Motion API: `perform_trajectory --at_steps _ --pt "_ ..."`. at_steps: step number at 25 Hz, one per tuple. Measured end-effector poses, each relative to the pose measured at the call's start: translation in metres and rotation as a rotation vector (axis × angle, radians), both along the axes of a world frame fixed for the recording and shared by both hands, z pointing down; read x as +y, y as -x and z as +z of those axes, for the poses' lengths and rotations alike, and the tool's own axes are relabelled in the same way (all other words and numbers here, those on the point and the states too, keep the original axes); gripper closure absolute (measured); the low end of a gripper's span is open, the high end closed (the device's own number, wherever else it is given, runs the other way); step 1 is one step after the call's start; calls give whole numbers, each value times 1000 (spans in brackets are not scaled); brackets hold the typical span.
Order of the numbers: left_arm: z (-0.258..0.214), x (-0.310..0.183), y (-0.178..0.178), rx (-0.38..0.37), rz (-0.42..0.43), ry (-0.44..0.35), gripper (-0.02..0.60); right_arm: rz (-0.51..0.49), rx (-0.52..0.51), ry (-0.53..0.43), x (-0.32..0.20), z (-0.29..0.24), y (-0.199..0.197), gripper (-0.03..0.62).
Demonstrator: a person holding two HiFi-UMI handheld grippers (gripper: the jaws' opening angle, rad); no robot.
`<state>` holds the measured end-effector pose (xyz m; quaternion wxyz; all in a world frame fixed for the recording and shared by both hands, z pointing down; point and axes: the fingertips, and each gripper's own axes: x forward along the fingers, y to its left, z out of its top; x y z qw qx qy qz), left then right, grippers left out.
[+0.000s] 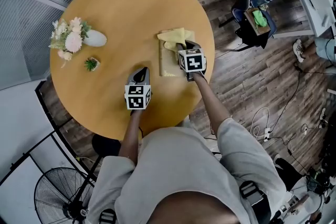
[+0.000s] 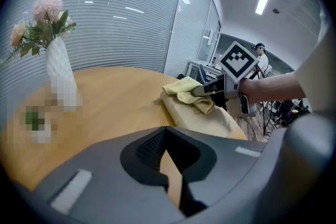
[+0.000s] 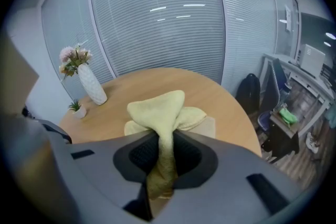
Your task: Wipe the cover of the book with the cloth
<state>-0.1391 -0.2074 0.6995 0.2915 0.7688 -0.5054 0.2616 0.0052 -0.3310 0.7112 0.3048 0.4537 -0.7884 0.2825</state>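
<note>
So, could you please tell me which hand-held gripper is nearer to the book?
Right. The right hand-held gripper is over the book, holding the cloth on its cover. The left hand-held gripper is over bare table, apart from the book on its left.

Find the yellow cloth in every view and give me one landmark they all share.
Head view: cloth just right of centre, bunched on the far end of the book.
Left gripper view: cloth centre-right, on top of the book.
Right gripper view: cloth dead centre, clamped in the right gripper jaws.
Shared landmark: white vase of flowers, left of the cloth in all three.
</note>
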Motion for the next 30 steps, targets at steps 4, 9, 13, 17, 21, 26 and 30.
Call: perform_trajectory --at_steps 4,9,13,17,21,26,30 --pt "2 0 -7 3 13 4 572 26 4 3 0 1 -16 526" --pt "2 -2 -17 6 27 3 572 57 11 2 0 2 -37 526" --pt "2 -2 -27 10 41 2 572 68 21 1 1 3 -51 526" --pt "1 -1 -32 11 51 2 572 79 38 2 3 3 -66 526" --pt "-1 1 -35 9 56 -3 572 101 48 4 6 3 -80 526" --pt "-4 3 -37 9 64 -8 572 88 76 -12 8 -3 -89 526" --pt "-8 5 -39 8 75 -18 572 108 69 -39 9 -15 -95 526"
